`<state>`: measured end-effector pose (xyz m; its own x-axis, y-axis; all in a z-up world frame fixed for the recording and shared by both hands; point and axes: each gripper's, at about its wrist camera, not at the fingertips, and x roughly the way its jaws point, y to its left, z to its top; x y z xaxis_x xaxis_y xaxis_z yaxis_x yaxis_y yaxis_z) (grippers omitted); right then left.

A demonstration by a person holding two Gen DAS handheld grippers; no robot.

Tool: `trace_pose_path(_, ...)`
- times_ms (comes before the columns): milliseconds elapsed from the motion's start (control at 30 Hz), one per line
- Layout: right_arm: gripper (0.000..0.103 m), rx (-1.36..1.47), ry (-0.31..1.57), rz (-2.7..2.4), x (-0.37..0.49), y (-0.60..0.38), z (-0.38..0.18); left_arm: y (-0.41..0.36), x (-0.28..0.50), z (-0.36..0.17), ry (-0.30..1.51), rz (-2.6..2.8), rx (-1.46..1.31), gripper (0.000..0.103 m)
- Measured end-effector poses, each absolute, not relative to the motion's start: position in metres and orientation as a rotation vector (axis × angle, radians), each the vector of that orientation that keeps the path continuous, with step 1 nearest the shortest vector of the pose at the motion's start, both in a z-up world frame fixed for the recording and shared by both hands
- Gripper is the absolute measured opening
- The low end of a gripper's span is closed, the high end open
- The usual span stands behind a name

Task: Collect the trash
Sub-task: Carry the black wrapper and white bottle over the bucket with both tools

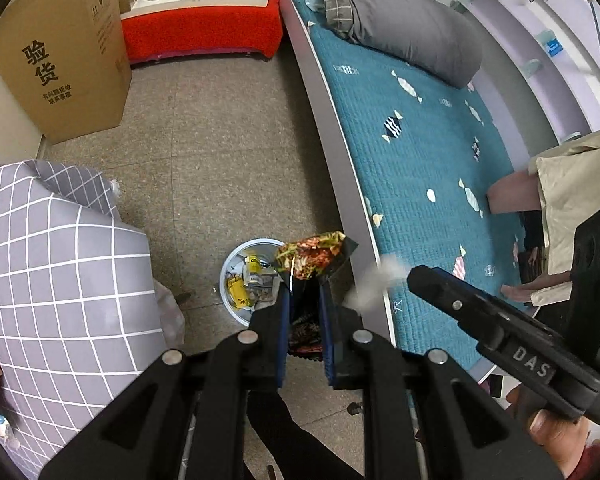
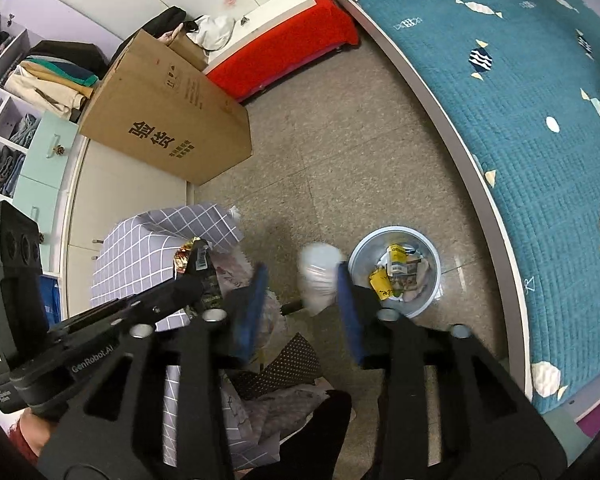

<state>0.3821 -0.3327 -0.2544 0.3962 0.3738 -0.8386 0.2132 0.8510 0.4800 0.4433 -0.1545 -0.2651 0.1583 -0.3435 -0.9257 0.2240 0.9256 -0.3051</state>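
Left gripper (image 1: 305,304) pinches snack wrapper (image 1: 312,254) just beside bin (image 1: 230,264) rim; right gripper (image 2: 302,300) (jaws spread) frames blurred white wad (image 2: 318,276), loose, nearer the bin.

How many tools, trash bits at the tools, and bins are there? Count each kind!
Tools: 2 (left tool, right tool)
Trash bits at the tools: 2 (snack wrapper, white wad)
Bins: 1 (bin)
Total: 5

right claw (image 2: 302,304): parted | white wad (image 2: 318,278) between | bin (image 2: 434,248) beyond
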Motion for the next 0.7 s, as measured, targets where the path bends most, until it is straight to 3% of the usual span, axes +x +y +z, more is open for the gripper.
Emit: trace_pose_path(700,0.051,0.635,1.175,0.085,0.378,-0.361,-0.259,-0.174,0.442,-0.272,1.386,-0.412,-0.068,0.014)
